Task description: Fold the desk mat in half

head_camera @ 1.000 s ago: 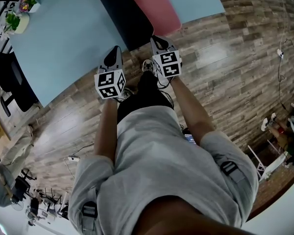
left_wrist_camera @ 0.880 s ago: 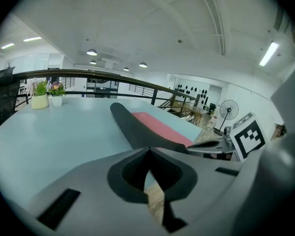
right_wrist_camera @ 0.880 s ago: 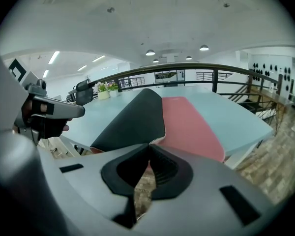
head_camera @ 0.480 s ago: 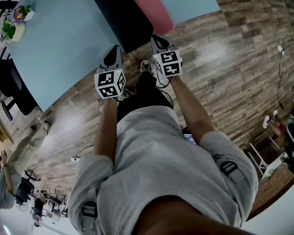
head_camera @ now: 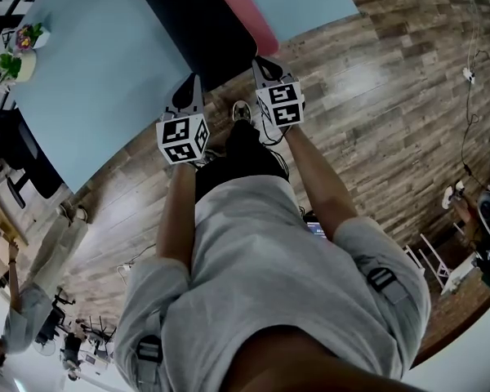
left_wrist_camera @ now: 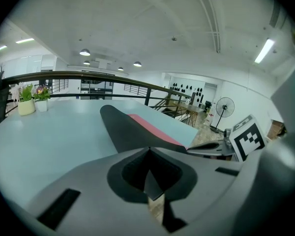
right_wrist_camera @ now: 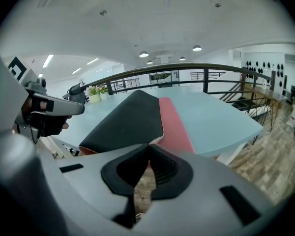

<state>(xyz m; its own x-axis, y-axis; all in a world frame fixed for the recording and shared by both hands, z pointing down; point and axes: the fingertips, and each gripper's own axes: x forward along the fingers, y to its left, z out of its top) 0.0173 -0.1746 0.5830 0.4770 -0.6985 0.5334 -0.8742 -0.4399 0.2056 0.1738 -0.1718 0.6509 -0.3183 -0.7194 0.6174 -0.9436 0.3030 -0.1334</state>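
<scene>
A grey, soft-looking shirt fills the near part of the head view, with two bare forearms reaching forward from it. Each hand holds a grey plastic gripper topped by a cube of black-and-white square markers. The left gripper (head_camera: 193,82) is clenched, its dark-lined jaws meeting at a point with nothing between them. The right gripper (head_camera: 261,64) is clenched the same way and is also empty. Both point at the near edge of the table (head_camera: 106,64), a broad, smooth, pale blue top with a rounded outline.

The desk mat (head_camera: 198,27) lies flat at that edge, just ahead of the two tips. It is thin and matte, its upper layer black. A long pink strip (head_camera: 241,2) shows along its right side, and a pale rim shows at the near corner.

At the table's far left stand small potted plants (left_wrist_camera: 27,100). Below is a floor (head_camera: 376,96) of glossy wood-grain planks. Beyond the table a dark curved railing (right_wrist_camera: 187,68) runs across, then a standing fan (left_wrist_camera: 225,107), white walls and a white ceiling with round and strip lights.
</scene>
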